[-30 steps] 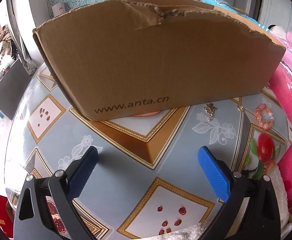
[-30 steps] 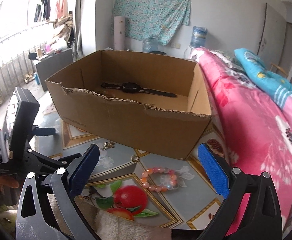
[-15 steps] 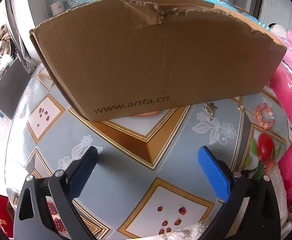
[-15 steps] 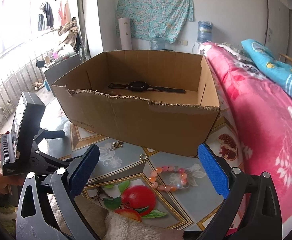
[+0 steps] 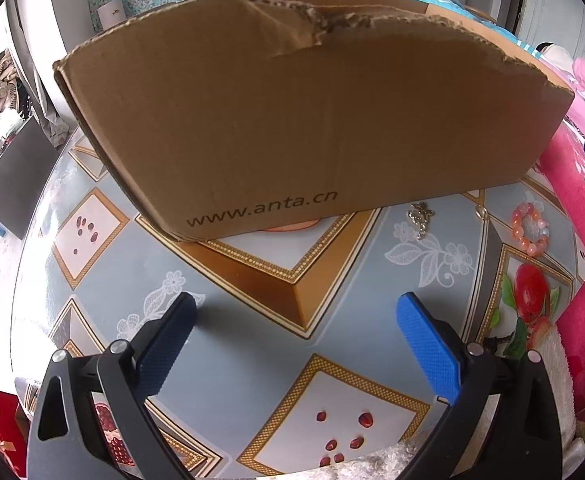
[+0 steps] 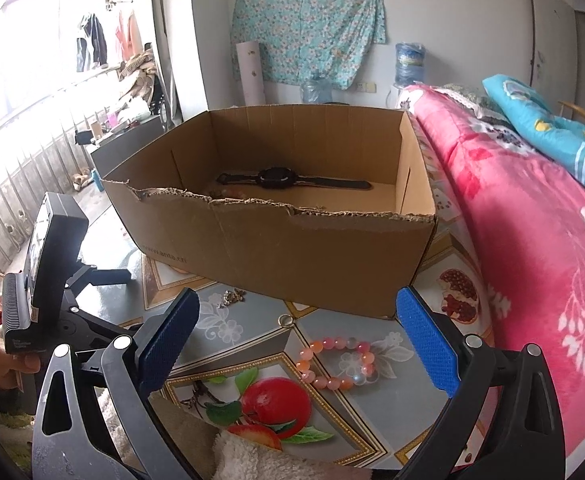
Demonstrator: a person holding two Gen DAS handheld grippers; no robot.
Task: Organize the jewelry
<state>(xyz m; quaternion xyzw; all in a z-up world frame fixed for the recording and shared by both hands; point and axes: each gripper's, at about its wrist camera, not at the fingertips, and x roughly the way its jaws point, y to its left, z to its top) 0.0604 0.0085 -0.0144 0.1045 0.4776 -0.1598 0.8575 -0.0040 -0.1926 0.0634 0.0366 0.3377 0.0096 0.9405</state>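
Covering the table, a patterned cloth (image 6: 248,328) carries the cardboard box (image 6: 292,256); both grippers gape wide.

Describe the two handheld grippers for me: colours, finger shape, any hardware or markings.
Both look alike. The left gripper and right gripper each have two flat, paddle-shaped fingers faced with blue dimpled grip pads, on black slotted plastic linkages with silver pivot screws. From the right wrist view, the left unit carries a black boxy camera block with a ribbed edge and small white print, unreadable. No cables visible.
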